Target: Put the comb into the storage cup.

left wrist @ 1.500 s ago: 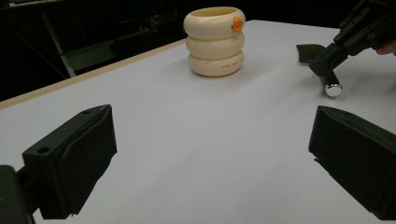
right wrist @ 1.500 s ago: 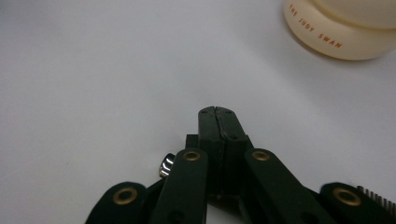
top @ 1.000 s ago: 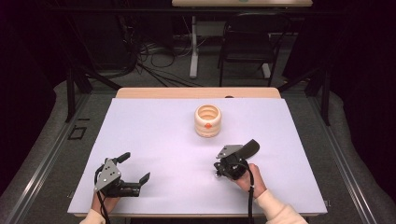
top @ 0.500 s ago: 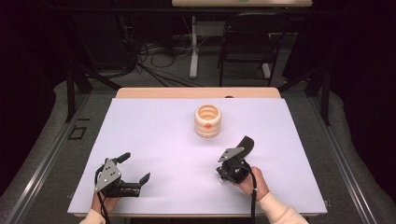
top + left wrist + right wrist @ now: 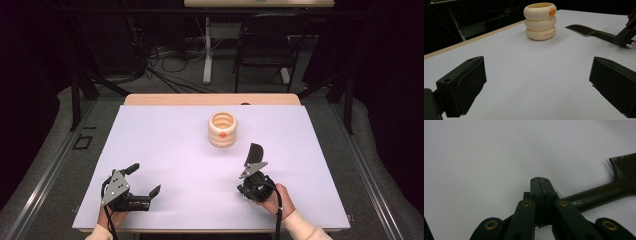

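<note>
While the worktop (image 5: 165, 130) spreads pale and mostly bare, a broad open stretch lies between the two grippers and on to the far wooden edge. Near the middle of its far half stands a cream ribbed holder (image 5: 222, 129), three stacked rings with an orange mark on the side toward the person; it stands well clear of every edge.

From the person's near-right side, a black comb (image 5: 255, 153) runs away from the right gripper (image 5: 248, 171) toward the far side, its long axis lengthwise up the worktop, the toothed end stopping short of the holder and a little to its right. In the right gripper view the jaws are pressed fully together, and the comb's handle (image 5: 599, 195) passes from just behind them out to the right, teeth at the far end; whether the jaws pinch the handle cannot be told. The left gripper view shows the comb (image 5: 589, 31) lying low over the surface beside the holder (image 5: 540, 21).

At the near-left, the left gripper (image 5: 143, 183) rests with its jaws spread wide and empty.
</note>
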`<state>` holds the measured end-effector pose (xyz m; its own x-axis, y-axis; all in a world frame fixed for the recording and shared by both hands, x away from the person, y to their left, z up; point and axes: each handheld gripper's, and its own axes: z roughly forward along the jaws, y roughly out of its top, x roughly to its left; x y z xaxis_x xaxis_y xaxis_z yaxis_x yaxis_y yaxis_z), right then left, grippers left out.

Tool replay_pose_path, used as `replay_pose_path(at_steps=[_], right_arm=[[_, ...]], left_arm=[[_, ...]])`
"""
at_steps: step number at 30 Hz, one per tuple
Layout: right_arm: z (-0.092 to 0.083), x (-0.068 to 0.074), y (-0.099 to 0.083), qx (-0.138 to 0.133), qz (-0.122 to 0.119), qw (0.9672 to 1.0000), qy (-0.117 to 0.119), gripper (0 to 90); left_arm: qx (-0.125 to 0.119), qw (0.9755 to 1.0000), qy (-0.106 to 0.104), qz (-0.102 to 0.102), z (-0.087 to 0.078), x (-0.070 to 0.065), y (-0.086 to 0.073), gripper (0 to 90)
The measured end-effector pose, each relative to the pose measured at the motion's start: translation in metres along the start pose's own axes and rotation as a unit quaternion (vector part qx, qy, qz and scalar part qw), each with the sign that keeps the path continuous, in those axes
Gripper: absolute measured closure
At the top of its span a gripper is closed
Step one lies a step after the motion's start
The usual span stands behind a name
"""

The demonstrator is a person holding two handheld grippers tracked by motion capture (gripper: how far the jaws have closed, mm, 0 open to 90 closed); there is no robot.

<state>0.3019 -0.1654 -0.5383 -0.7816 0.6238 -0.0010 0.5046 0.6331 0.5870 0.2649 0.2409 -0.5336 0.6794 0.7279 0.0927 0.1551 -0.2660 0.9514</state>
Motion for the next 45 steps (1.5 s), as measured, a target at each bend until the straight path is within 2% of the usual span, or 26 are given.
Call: replay_pose_path(at_steps=[13,16,22,37,45], right_arm=[[-0.018,-0.006,-0.016,0.011,0.013,0.9998,-0.008,90.0],[-0.021,-0.009,-0.019,0.010,0.022,0.9996,-0.012,90.0],[-0.023,-0.012,-0.023,0.015,0.023,0.9995,-0.017,90.0],[-0.033,-0.026,-0.035,0.015,0.047,0.9983,-0.032,90.0],[-0.034,-0.032,-0.038,0.018,0.049,0.9975,-0.048,90.0]], left_arm=[[0.002,1.0000,0.002,-0.001,0.001,0.000,0.000,0.9],[0.002,1.0000,0.003,0.001,0.000,0.000,0.000,0.9],[0.002,1.0000,0.003,0.000,0.001,0.000,0.000,0.9],[0.003,1.0000,0.004,0.001,0.000,0.000,0.000,0.9],[0.003,1.0000,0.005,0.004,0.000,-0.001,0.001,0.9]])
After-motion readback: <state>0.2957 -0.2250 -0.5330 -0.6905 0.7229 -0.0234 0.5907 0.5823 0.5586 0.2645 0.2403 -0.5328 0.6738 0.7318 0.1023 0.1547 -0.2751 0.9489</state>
